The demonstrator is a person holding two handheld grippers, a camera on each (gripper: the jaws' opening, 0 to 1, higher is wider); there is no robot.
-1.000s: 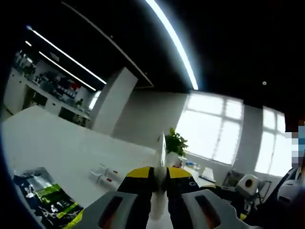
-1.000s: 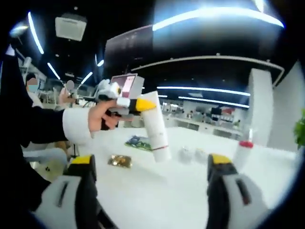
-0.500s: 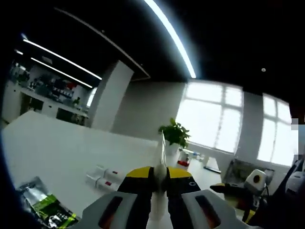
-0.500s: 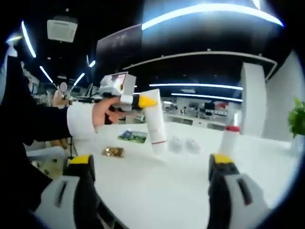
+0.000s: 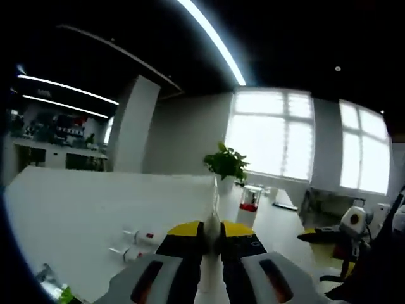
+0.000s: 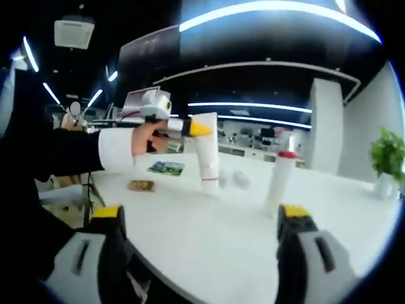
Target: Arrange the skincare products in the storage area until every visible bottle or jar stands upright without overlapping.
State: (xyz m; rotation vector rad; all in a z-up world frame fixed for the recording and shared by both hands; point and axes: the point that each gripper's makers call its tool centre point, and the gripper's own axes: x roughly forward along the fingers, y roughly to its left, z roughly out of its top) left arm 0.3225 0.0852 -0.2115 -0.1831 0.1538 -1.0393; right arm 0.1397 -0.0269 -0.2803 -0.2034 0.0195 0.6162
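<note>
**Left claw carrying tube, near upright, over the table**

Left gripper (image 6: 201, 129) is pinching the flat crimped end of a white squeeze tube with a red band near its cap (image 6: 207, 155). In the right gripper view the tube hangs from the yellow jaw tips at 10–11 o'clock, long axis close to vertical, cap end down. Cap looks at or just above the white tabletop (image 6: 209, 234); can't tell if it's touching. In the left gripper view the tube shows edge-on as a thin white sliver (image 5: 212, 253) between the pressed-together jaws.

Right gripper (image 6: 202, 218) is spread wide and empty, jaws at 7 and 5 o'clock of its own view, well back from everything.

Other task items:
- Tall white bottle with a red cap (image 6: 278, 178), upright, at 1 o'clock in the right gripper view, beside the held tube and apart from it.
- Two small white tubes with red markings (image 5: 136, 244), lying flat side by side, 8 o'clock in the left gripper view. Not yet stood up.
- Clear jar with red contents (image 5: 248, 204), upright, at 1 o'clock near a potted green plant (image 5: 224, 166).

Key relation: tube axis is already about plumb with the cap below the claw, so my read is the next move is a straight drop and release, keeping clear of the red-cap bottle. Narrow cap base could tip on release.
</note>
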